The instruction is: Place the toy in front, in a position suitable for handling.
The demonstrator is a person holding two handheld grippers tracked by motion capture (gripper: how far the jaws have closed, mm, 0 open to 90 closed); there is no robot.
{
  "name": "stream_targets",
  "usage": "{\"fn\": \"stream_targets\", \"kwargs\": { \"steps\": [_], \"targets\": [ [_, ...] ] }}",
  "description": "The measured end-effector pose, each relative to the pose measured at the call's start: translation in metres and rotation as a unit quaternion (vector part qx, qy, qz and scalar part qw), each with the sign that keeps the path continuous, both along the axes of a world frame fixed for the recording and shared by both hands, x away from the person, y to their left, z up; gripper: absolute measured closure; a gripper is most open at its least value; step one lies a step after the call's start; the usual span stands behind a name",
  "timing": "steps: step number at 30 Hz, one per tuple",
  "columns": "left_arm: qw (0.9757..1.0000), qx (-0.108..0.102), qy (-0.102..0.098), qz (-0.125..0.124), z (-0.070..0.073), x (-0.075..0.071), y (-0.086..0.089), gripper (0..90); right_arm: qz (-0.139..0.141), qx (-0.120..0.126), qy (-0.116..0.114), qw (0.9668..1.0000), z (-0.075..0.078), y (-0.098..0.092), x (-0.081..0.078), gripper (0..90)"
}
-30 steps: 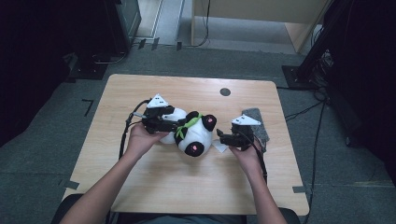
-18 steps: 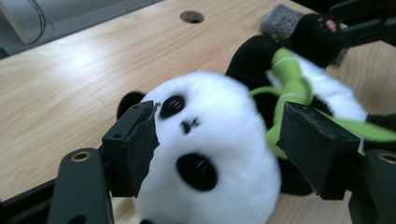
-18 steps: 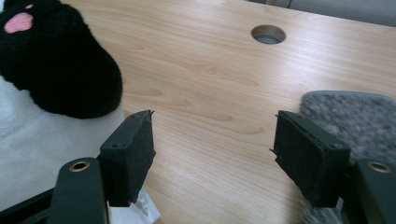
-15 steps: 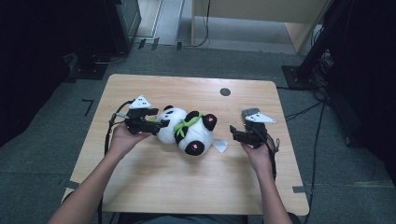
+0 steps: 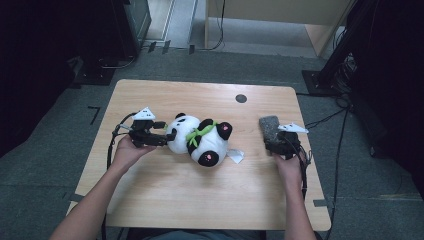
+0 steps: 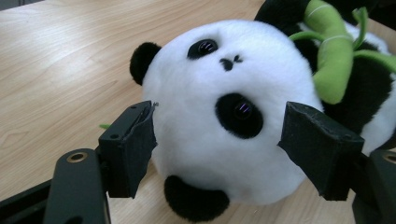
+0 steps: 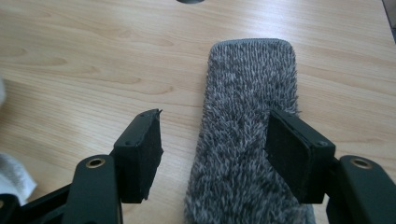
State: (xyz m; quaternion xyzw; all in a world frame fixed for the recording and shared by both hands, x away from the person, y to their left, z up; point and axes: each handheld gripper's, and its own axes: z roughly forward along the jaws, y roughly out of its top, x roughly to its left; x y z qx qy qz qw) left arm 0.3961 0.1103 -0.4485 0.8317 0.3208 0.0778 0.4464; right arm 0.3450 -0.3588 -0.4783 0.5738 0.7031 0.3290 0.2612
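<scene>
Lying on its back near the middle of the light wooden table (image 5: 150, 210), the black-and-white plush panda with a green bamboo stalk on its chest (image 5: 200, 140) has its head toward the person's left in the high view. The left gripper (image 5: 167, 137) is level with the tabletop and meets that head, though from this height the contact cannot be judged. A white fabric tag (image 5: 235, 156) sticks out from the panda's lower end. Well apart, near the right edge, the right gripper (image 5: 274, 142) sits over the near end of a grey fuzzy oblong cloth pad (image 5: 269, 126). A small dark round disc (image 5: 241, 98) lies toward the far edge.

Left gripper view: the panda's white head fills the span between the two black jaws. The left pad touches the fur; the right pad stands just beside the cheek with no dent in the plush. The jaws have just widened slightly, so the claw is open around the head, not clamped.

Right gripper view: the jaws have just been closing yet stand apart. The grey pad lies flat between them; the right jaw overlaps its edge, the left jaw is over bare wood. Nothing is gripped.
</scene>
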Motion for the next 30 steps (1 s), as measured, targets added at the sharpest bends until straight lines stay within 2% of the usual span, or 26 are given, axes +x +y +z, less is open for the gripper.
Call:
{"fn": "stream_targets", "kwargs": {
  "steps": [2, 4, 7, 8, 11, 13, 15, 20, 23, 26, 27, 30],
  "targets": [
    [1.0000, -0.001, 0.000, -0.001, -0.001, -0.001, 0.000, 25.9, 0.001, -0.003, 0.001, 1.0000, -0.001, 0.001, 0.003, 36.8],
    [0.9999, -0.006, -0.008, -0.004, -0.004, -0.005, -0.001, 25.8, 0.003, -0.002, 0.005, 1.0000, -0.006, 0.003, 0.011, 38.5],
    [0.9999, -0.003, -0.008, -0.006, -0.004, -0.007, -0.004, 25.7, 0.002, -0.017, 0.008, 0.9998, -0.009, 0.003, 0.019, 38.7],
    [0.9999, -0.001, -0.010, -0.007, -0.005, -0.008, -0.005, 25.6, -0.006, -0.033, 0.010, 0.9994, -0.012, 0.000, 0.027, 38.7],
    [0.9999, -0.001, -0.009, -0.006, -0.005, -0.009, -0.005, 25.5, -0.010, -0.017, 0.018, 0.9996, -0.017, -0.005, 0.034, 38.7],
    [1.0000, 0.005, -0.003, 0.003, -0.007, -0.008, -0.004, 25.3, -0.008, -0.014, 0.022, 0.9996, -0.018, -0.005, 0.035, 38.7],
    [1.0000, 0.000, 0.002, 0.004, -0.008, -0.008, -0.002, 24.9, -0.005, -0.020, 0.025, 0.9995, -0.021, -0.003, 0.037, 38.7],
    [0.9999, -0.012, 0.005, -0.007, -0.013, -0.004, 0.000, 23.9, -0.006, -0.031, 0.028, 0.9991, -0.028, -0.002, 0.038, 40.4],
    [0.9997, -0.018, 0.008, -0.010, -0.017, -0.003, -0.001, 20.1, -0.005, -0.038, 0.025, 0.9989, -0.031, -0.002, 0.037, 41.9],
    [0.9992, -0.028, 0.018, -0.020, -0.024, 0.001, 0.000, 17.5, -0.005, -0.045, 0.023, 0.9987, -0.032, 0.000, 0.036, 41.9],
    [0.9989, -0.041, 0.014, -0.021, -0.028, 0.002, 0.002, 16.7, -0.004, -0.049, 0.024, 0.9985, -0.032, 0.000, 0.036, 41.9],
    [0.9986, -0.046, 0.004, -0.027, -0.031, 0.002, 0.003, 16.1, 0.000, -0.063, 0.021, 0.9978, -0.034, 0.002, 0.036, 42.8]
  ]
}}
